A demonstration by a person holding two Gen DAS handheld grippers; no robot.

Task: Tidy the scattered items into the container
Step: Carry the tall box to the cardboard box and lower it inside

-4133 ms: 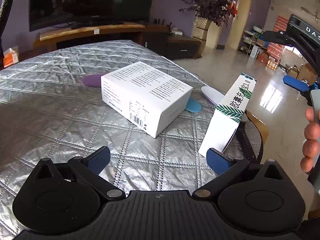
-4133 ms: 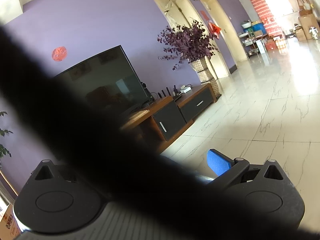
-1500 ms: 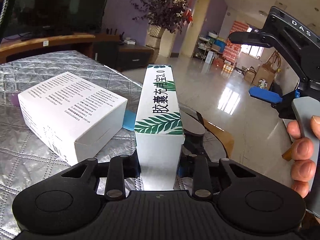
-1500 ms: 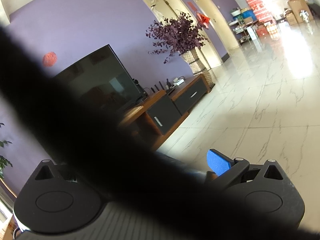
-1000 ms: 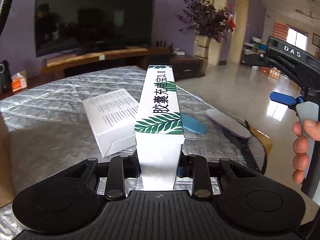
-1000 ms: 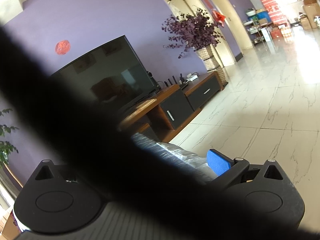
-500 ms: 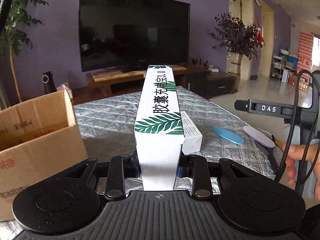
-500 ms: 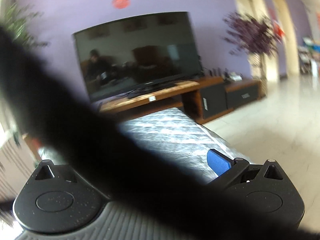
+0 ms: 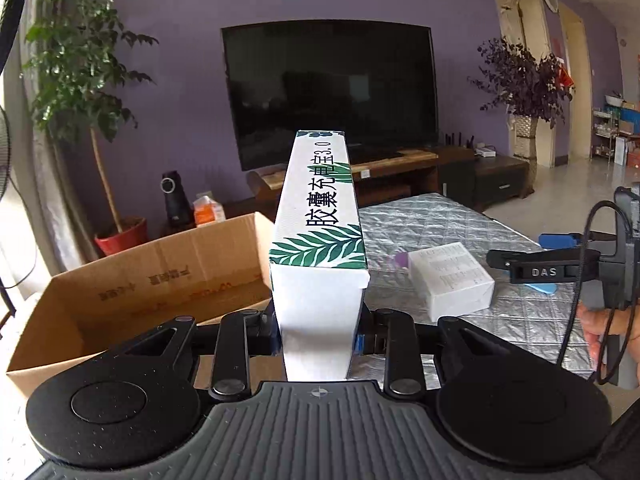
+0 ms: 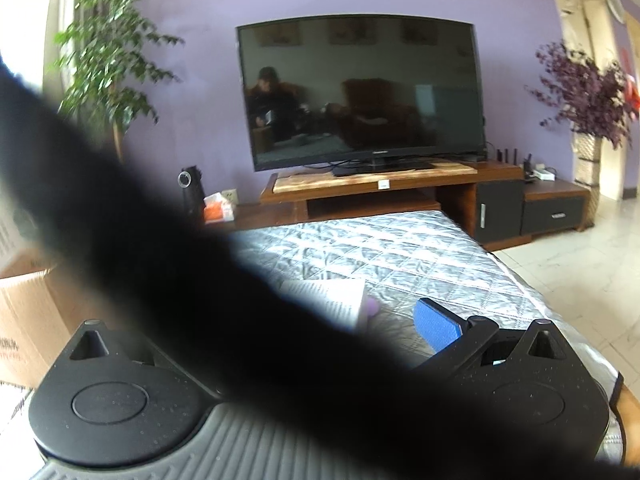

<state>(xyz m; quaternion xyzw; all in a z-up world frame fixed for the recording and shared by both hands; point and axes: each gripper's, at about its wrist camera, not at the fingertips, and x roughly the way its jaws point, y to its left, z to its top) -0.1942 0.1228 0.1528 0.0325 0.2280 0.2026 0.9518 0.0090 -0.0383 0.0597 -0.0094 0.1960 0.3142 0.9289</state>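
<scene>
Background: dark television [image 9: 332, 88] at upper centre, leafy potted plant [image 9: 80, 64] upper left, purple dried arrangement [image 9: 524, 76] upper right.

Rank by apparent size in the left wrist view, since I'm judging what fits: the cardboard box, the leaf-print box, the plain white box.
1. cardboard box
2. leaf-print box, though it is nearest the camera, which inflates it
3. plain white box

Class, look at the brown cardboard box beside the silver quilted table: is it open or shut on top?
Open. The brown cardboard box shows its inner walls and floor, with no flaps over it; what shows inside looks bare.
</scene>
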